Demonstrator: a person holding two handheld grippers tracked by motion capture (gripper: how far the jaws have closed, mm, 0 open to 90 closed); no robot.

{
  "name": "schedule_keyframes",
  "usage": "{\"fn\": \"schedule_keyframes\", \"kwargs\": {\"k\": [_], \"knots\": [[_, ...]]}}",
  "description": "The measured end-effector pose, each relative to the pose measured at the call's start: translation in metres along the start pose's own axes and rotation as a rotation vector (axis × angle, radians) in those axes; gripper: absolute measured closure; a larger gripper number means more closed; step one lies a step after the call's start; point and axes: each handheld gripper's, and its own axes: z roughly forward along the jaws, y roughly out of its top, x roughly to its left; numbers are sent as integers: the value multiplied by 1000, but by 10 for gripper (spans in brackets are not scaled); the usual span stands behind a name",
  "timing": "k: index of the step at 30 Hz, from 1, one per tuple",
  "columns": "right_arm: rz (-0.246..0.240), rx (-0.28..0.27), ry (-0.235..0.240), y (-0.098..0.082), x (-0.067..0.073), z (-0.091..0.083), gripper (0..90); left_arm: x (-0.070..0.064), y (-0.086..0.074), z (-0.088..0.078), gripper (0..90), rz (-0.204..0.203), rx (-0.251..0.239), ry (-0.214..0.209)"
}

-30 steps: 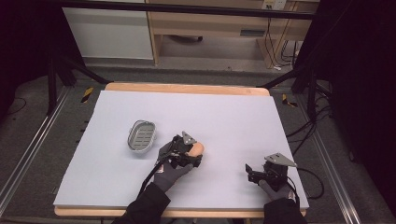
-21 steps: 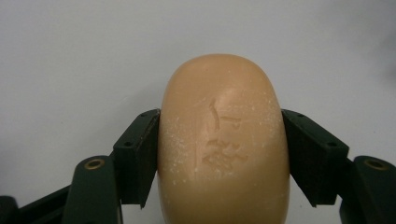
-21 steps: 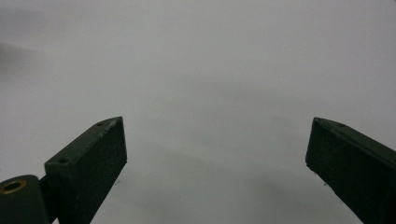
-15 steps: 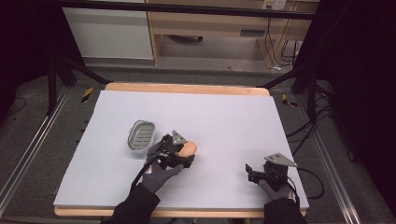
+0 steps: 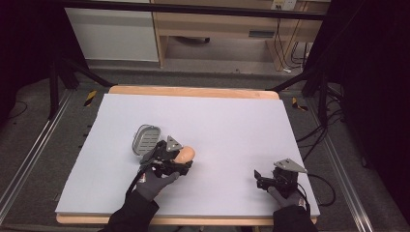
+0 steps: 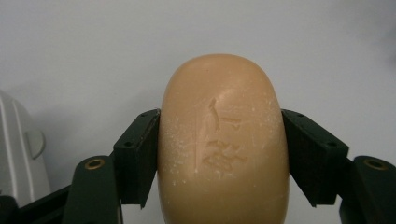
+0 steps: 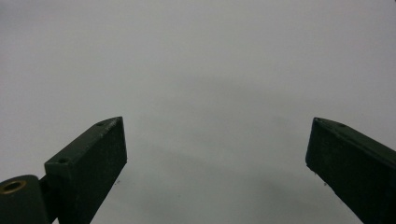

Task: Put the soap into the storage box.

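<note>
A tan oval soap bar (image 5: 187,153) with a stamped mark (image 6: 223,140) is clamped across its width in my left gripper (image 5: 180,161), whose black pads (image 6: 140,154) press on both its sides. It hangs just above the pale mat (image 5: 217,121), a little to the right of a grey ribbed soap dish (image 5: 146,139); the dish's edge (image 6: 18,149) lies at the far left of the left gripper view. My right gripper (image 5: 259,177) rests near the mat's front right, jaws wide apart (image 7: 217,154) with nothing between them.
The mat covers a wooden table with a rim (image 5: 193,92) along the far side. Behind it stand a white cabinet (image 5: 113,34) and a wooden shelf unit (image 5: 217,24). Black frame legs (image 5: 67,72) flank the table, and cables (image 5: 319,140) trail at the right.
My left gripper has carried the soap bar leftwards, closer to the grey dish, and slightly up. The right gripper has stayed where it was.
</note>
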Motion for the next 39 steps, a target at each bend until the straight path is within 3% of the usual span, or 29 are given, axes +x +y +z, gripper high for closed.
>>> {"fn": "schedule_keyframes", "kwargs": {"k": [25, 39], "knots": [[-4, 2, -2, 0, 1, 0, 56, 48, 3, -32, 320, -114, -86, 53], [-11, 5, -1, 0, 1, 1, 56, 80, -1, -33, 321, -174, -78, 102]]}}
